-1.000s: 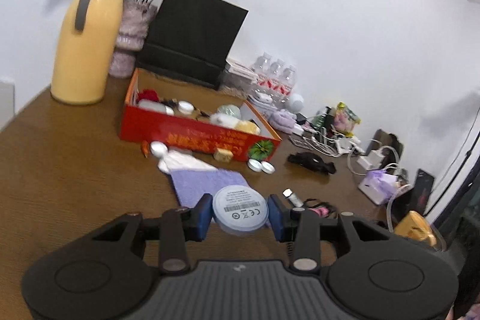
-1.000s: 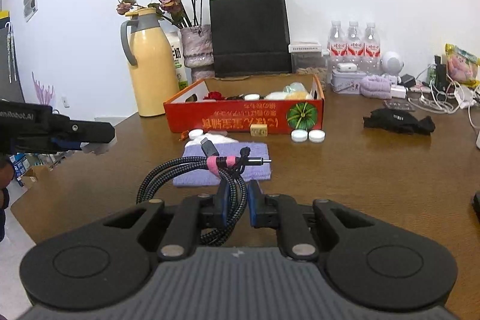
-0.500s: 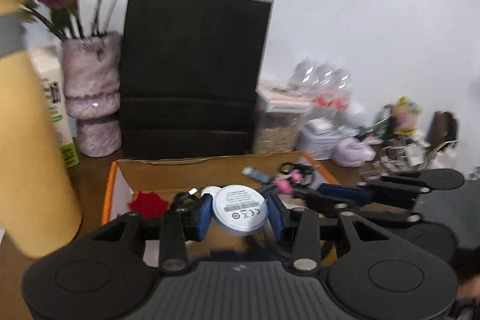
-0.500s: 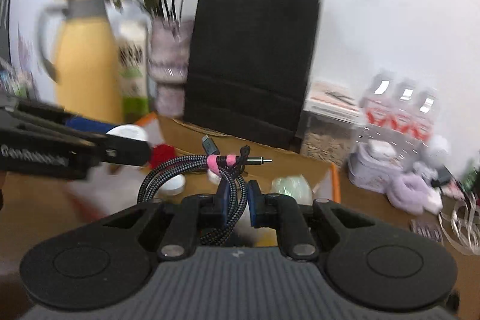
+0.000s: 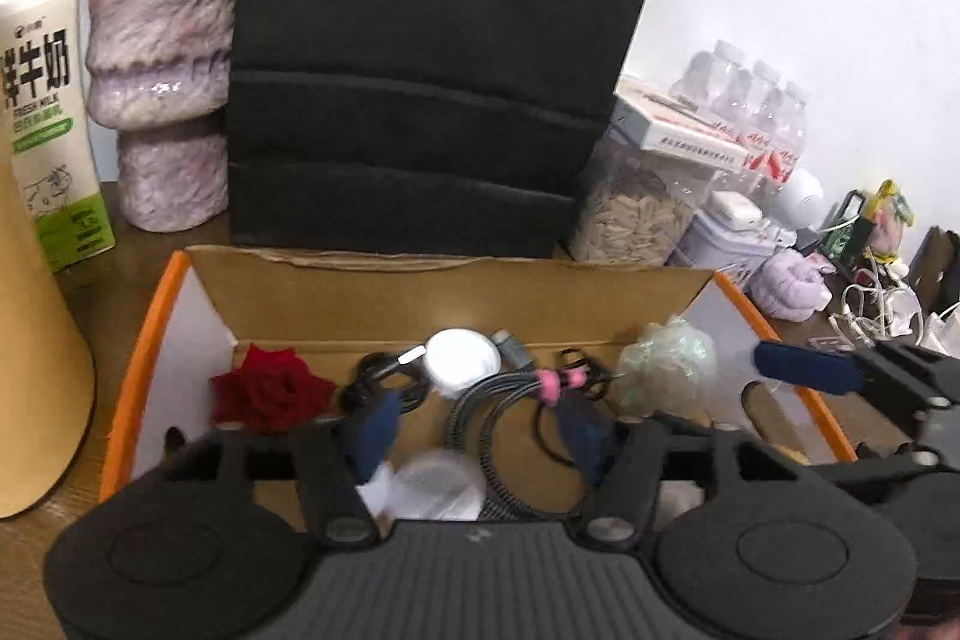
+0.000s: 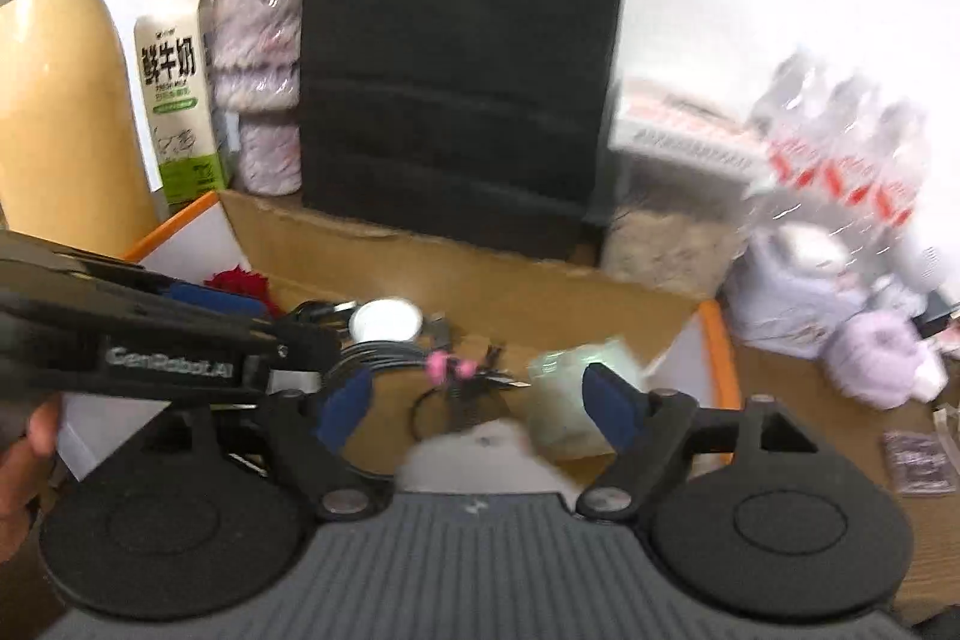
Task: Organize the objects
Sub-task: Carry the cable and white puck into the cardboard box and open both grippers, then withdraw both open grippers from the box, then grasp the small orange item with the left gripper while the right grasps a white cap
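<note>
Orange-rimmed cardboard box: open tray, the reference for all places below. Inside it, near the back wall: white round puck; just beside that, coiled braided cable bound with a pink tie; red rose toward the left wall; crumpled pale-green wrap toward the right wall. Left gripper: over the box's near edge, jaws wide, holding nothing. Right gripper: above the box interior, jaws wide, holding nothing. Directly behind the box: black paper bag. Behind its left corner: mottled lilac vase, milk carton, yellow thermos. Behind its right corner: clear jar of seeds, water bottles.
</note>
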